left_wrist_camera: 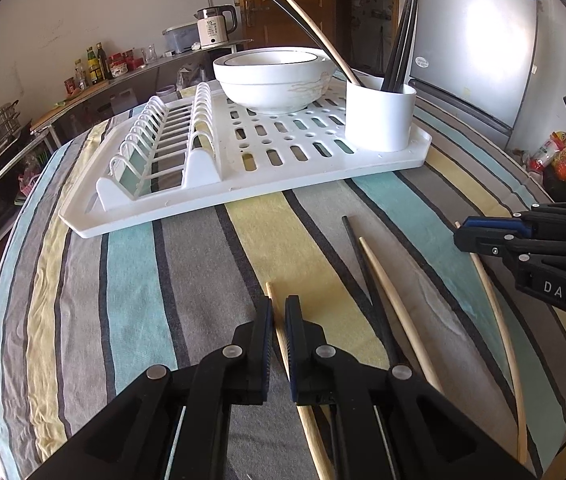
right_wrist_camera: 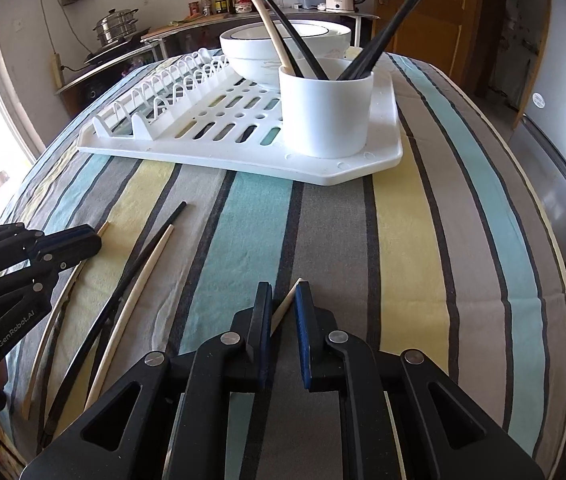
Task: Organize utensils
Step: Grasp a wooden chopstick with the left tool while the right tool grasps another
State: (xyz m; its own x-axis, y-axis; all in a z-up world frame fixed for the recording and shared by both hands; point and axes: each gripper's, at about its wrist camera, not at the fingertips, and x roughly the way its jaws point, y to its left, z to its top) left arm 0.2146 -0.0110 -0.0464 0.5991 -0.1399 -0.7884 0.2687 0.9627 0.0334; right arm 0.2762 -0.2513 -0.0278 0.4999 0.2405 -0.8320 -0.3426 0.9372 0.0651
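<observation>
each gripper, left gripper (left_wrist_camera: 279, 312) and right gripper (right_wrist_camera: 283, 300), has its fingers clamped on a wooden chopstick (left_wrist_camera: 279, 336) (right_wrist_camera: 283, 312) lying on the striped desk (left_wrist_camera: 203, 280), likely bound for the white holder (left_wrist_camera: 379, 116) where others stand upright.

White drying rack (left_wrist_camera: 383, 164), white bowl (left_wrist_camera: 275, 80) with dark rim, white cup (left_wrist_camera: 379, 118), black and pale wooden chopsticks (left_wrist_camera: 397, 312), teal-yellow-grey striped tablecloth (left_wrist_camera: 143, 280).

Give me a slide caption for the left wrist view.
Left gripper clamps a wooden chopstick on the striped tablecloth, dish rack ahead.
</observation>
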